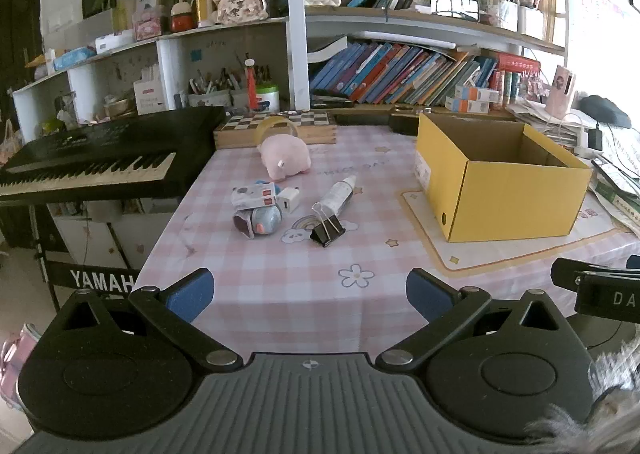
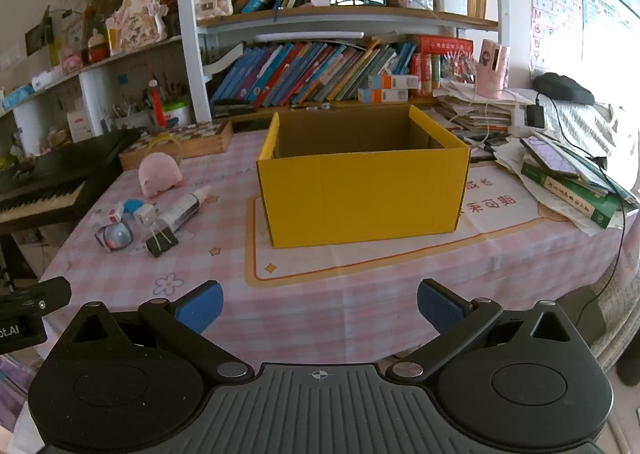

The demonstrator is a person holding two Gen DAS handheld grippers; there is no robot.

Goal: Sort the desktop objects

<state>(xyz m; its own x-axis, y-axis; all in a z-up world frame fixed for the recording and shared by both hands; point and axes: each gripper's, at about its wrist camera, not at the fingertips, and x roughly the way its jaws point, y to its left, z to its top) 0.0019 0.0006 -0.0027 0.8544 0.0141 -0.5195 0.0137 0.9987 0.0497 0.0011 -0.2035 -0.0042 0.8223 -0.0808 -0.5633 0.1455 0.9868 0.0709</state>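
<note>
— Where do you stand in the sorting?

— At the very start, by my reading. Your left gripper and your right gripper both hang over the near edge of the table, jaws spread wide, nothing between the blue pads. The yellow box sits open-topped on a mat toward the right side of the table, and what shows of its inside looks bare; its floor is hidden from you.

— And the things to sort?

— They lie in a loose cluster toward the left edge. The binder clip is nearest you, wire handles up. Just behind it lies the white bottle on its side. Left of those, a small white box rests on top of a grey toy, with a white charger touching them. The pink plush pig sits further back, near the chessboard box at the far edge.

— What does the next move call for?

— Probably your left gripper reaching forward to the cluster. The clip looks the easiest first pick: come down over its black body, not the thin handles, then close and carry it across to the box. The stacked pieces may shift if you nudge them.
</note>
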